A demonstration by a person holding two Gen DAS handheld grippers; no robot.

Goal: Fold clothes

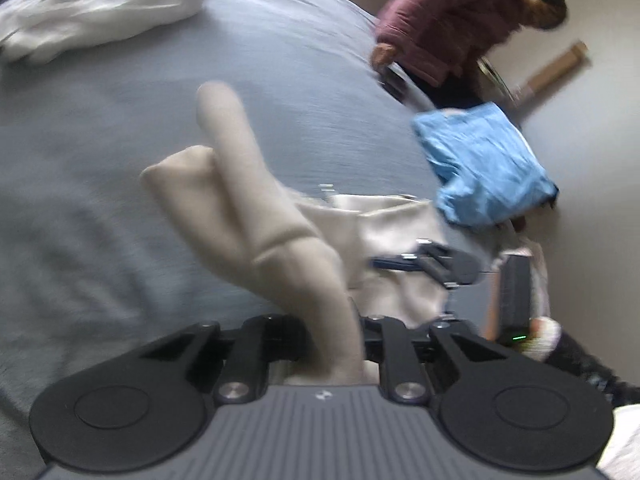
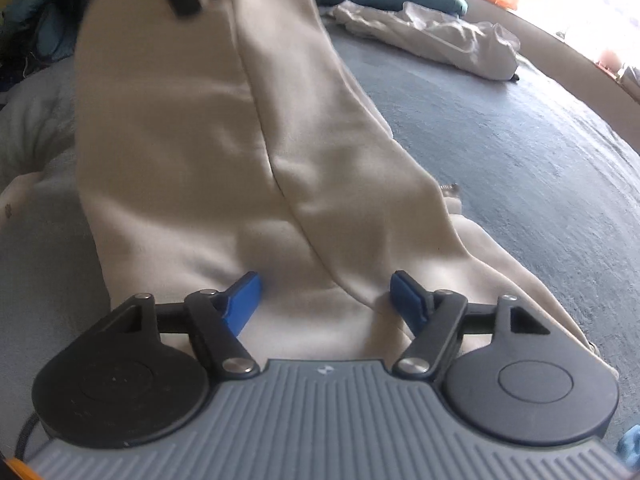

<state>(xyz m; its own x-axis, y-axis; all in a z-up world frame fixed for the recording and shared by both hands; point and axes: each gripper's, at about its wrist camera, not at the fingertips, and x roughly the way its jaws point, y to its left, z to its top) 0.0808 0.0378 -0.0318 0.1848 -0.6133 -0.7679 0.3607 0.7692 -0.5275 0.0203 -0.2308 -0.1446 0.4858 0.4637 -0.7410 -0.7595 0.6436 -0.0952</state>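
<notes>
The beige garment (image 1: pixel 276 240) is partly lifted off the grey bed (image 1: pixel 100 152): the left gripper (image 1: pixel 332 344) is clamped on a bunched fold of it, so the cloth rises straight out of the closed jaws and its 2 tube-like ends (legs or sleeves, too blurred to say) trail down toward the bed. The rest of the garment lies on the bed just right of that fold. There the right gripper (image 1: pixel 440 268) hovers over the cloth. In its own view, the right gripper (image 2: pixel 326 300) stands wide apart with its 2 blue pads (image 2: pixel 240 304) on either side of a ridge of garment (image 2: pixel 224 140), nothing pinched. A white garment (image 1: pixel 92 4) lies at the bed's far side. A blue cloth (image 1: pixel 484 164) hangs at the bed's right edge, beside a person in a maroon jacket (image 1: pixel 448 20).
</notes>
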